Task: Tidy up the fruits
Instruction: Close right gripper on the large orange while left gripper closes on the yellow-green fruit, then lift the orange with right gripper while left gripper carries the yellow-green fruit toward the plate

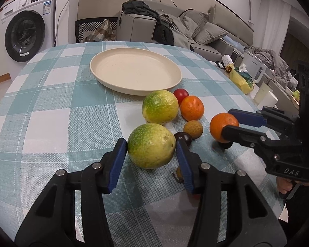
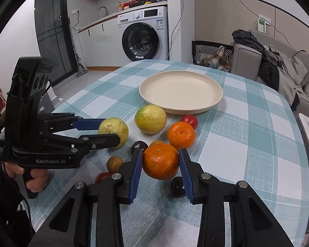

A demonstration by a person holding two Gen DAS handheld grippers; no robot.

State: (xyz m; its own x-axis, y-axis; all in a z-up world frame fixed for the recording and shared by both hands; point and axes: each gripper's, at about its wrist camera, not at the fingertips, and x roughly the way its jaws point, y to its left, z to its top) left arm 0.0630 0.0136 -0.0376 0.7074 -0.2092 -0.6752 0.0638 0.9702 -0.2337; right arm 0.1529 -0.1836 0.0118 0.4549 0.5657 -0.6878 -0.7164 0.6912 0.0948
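Note:
My left gripper (image 1: 150, 142) is shut on a yellow-green round fruit (image 1: 151, 150), blue pads pressing both its sides; the right wrist view shows the same gripper (image 2: 111, 130) and fruit (image 2: 113, 130) at the left. My right gripper (image 2: 160, 153) is shut on an orange (image 2: 160, 162), also seen in the left wrist view as gripper (image 1: 228, 122) and orange (image 1: 219, 125). A cream plate (image 1: 134, 70) (image 2: 181, 90) lies bare behind the fruit. Between the plate and the grippers sit a second yellow-green fruit (image 1: 160, 107), a second orange (image 1: 192, 108) and a red tomato (image 1: 180, 94).
Small fruits lie near my fingers: a brown one (image 2: 114, 164), a dark plum (image 2: 139, 146), another dark one (image 2: 177, 186) and a red one (image 2: 102, 177). The checked tablecloth (image 1: 51, 103) covers the table. A chair (image 2: 212, 55) and sofa (image 1: 206, 33) stand beyond the far edge.

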